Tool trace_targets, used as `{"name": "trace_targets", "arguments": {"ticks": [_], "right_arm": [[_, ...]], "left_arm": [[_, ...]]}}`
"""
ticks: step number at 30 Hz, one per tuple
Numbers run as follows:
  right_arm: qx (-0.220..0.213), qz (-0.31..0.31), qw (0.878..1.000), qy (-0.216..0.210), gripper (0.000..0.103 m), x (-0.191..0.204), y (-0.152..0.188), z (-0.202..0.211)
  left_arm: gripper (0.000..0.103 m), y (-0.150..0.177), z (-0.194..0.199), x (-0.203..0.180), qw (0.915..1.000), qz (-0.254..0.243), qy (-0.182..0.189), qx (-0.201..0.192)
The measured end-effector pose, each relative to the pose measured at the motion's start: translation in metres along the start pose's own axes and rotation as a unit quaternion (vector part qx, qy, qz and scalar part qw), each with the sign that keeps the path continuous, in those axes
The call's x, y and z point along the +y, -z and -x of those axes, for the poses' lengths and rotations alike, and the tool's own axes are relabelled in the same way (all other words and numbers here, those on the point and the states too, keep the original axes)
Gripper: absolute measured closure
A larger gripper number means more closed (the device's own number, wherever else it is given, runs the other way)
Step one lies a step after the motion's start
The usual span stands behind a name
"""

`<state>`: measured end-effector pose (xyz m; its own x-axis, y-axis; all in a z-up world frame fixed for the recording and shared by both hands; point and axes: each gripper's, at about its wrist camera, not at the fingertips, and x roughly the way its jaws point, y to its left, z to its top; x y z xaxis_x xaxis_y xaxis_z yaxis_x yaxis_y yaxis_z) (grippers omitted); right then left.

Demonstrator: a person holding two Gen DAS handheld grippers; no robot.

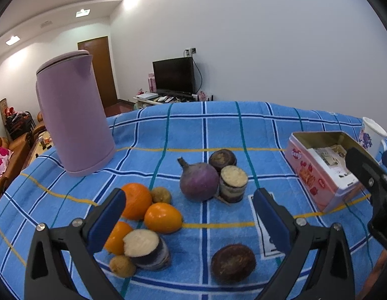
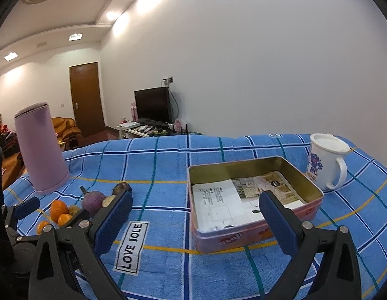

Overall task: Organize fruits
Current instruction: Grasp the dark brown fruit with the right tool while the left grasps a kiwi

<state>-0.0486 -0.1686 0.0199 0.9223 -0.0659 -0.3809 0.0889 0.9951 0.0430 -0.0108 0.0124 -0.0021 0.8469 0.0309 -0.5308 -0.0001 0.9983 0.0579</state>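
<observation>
In the left wrist view, three oranges [image 1: 162,217] lie at the left with two small brown fruits [image 1: 160,195] and a cut purple piece [image 1: 147,248]. A round purple fruit [image 1: 199,181], another cut piece [image 1: 233,183] and a dark fruit [image 1: 222,158] sit in the middle; one dark fruit [image 1: 233,262] lies near. My left gripper [image 1: 188,215] is open and empty above them. An open pink tin [image 2: 253,200] holds papers; my right gripper [image 2: 196,212] is open and empty just before it. The fruit pile shows at the left of the right wrist view [image 2: 93,201].
A tall lilac kettle [image 1: 73,115] stands at the back left of the blue checked cloth [image 1: 206,130]. A white flowered mug [image 2: 326,161] stands behind the tin at the right. A "LOVE SOLE" label [image 2: 132,246] is sewn on the cloth.
</observation>
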Motion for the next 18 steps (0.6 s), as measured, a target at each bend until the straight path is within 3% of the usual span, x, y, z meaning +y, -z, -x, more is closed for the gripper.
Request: {"name": "trace_targets", "arguments": {"ticks": [6, 11, 18], "right_arm": [[0.006, 0.01, 1.0, -0.029, 0.003, 0.006, 0.001, 0.001], [0.019, 0.025, 0.998, -0.052, 0.017, 0.014, 0.004, -0.002], [0.05, 0.052, 0.991, -0.11, 0.019, 0.032, 0.011, -0.005]], "left_arm": [[0.0, 0.004, 0.012, 0.012, 0.9999, -0.001, 0.003, 0.011], [0.0, 0.007, 0.02, 0.027, 0.9998, -0.011, -0.008, 0.015], [0.0, 0.024, 0.032, 0.068, 0.9984, -0.03, -0.018, 0.044]]}}
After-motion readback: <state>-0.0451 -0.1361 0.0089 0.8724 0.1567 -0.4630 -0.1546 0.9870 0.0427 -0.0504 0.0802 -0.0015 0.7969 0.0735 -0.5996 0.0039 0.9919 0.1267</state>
